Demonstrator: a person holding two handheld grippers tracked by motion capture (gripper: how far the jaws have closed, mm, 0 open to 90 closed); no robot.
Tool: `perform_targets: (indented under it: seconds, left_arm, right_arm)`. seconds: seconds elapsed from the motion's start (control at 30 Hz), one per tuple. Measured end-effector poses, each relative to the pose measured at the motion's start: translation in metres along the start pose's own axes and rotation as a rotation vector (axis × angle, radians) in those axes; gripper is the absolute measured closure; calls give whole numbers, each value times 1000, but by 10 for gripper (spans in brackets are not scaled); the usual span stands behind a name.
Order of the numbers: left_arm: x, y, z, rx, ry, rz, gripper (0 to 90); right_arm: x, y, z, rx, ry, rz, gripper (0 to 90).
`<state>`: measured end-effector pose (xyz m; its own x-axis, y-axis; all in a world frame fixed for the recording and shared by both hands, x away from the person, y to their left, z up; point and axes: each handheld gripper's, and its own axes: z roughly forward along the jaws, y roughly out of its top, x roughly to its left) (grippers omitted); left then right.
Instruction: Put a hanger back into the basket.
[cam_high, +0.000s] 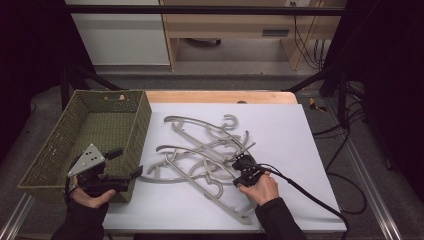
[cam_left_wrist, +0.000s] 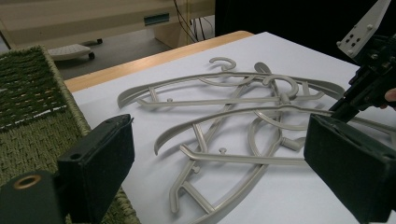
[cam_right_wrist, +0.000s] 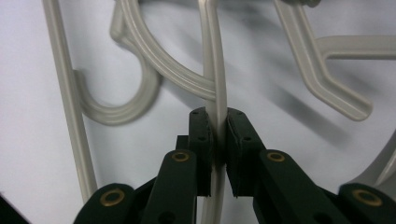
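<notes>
Several grey plastic hangers (cam_high: 205, 150) lie tangled in a pile on the white table top (cam_high: 280, 125). My right gripper (cam_high: 239, 165) is low over the pile's right side, shut on the thin arm of one grey hanger (cam_right_wrist: 215, 79). In the right gripper view that arm runs straight up between the two pressed pads, gripper point (cam_right_wrist: 217, 128). My left gripper (cam_high: 125, 165) hovers over the green basket's near right corner, jaws wide open with nothing between them. In the left gripper view the hanger pile (cam_left_wrist: 233, 116) lies ahead of the open left gripper (cam_left_wrist: 224, 154), with the right gripper (cam_left_wrist: 348, 105) at the far right.
A green woven basket (cam_high: 60, 145) stands at the table's left, with nothing visible inside it. A black cable (cam_high: 310, 197) trails from the right gripper across the near right of the table. A wooden table edge (cam_high: 220, 96) runs along the back, with cabinets beyond.
</notes>
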<state>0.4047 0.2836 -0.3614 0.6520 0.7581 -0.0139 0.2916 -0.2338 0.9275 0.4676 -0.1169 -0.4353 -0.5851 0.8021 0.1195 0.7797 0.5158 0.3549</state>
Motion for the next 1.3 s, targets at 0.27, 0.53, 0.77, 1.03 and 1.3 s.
perform_targets:
  seconds: [0.27, 0.53, 0.77, 1.03, 1.3]
  left_arm:
    - [-2, 1, 0, -1, -1, 7, 85]
    - [-10, 5, 1, 1, -21, 30, 88]
    - [-22, 13, 7, 30, -68, 78, 88]
    - [-41, 31, 27, 156, -128, 201, 89]
    - [-55, 46, 45, 290, -186, 317, 100]
  right_arm:
    - [-1, -1, -12, -65, 3, -1, 823]
    - [-3, -4, -36, -118, 27, -56, 823]
    - [-6, -8, -55, -148, 36, -162, 823]
    - [3, -7, -77, -150, 72, -290, 822]
    - [14, -9, -92, -140, 120, -404, 822]
